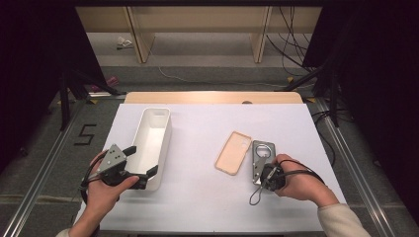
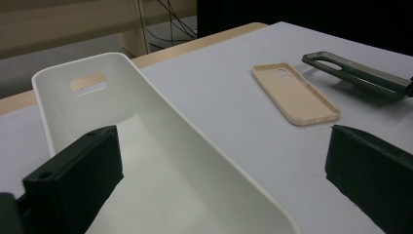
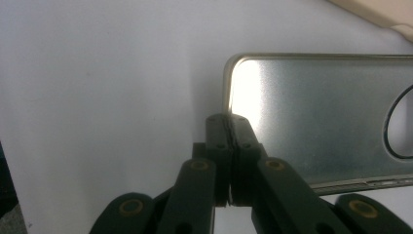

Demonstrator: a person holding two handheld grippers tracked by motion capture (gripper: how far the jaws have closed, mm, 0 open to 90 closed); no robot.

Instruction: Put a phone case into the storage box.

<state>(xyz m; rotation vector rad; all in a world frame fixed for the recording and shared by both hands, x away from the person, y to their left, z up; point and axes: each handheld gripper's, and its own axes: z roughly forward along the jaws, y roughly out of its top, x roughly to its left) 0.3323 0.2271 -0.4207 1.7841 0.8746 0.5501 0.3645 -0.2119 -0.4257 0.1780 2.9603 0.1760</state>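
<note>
A long white bin (image 1: pixel 166 140) stands at the table's left, with a handle slot in its far wall (image 2: pixel 87 83). My left gripper (image 1: pixel 143 159) is open and straddles the bin's near right wall, one jaw inside and one outside (image 2: pixel 221 141). A beige phone case (image 1: pixel 233 152) lies hollow side up right of centre (image 2: pixel 295 92). Beside it is a grey metallic phone case (image 1: pixel 264 148) with a round camera cut-out. My right gripper (image 1: pixel 263 167) is shut on its near rim (image 3: pixel 229 119). The grey case (image 2: pixel 355 73) sits tilted, one end off the table (image 3: pixel 316 112).
The white table top (image 1: pixel 207 197) ends at a wooden strip (image 1: pixel 212 97) along the back. Black stand legs (image 1: pixel 69 94) and cables (image 1: pixel 291 49) sit on the floor beyond both far corners. A painted 5 (image 1: pixel 85 134) marks the floor at the left.
</note>
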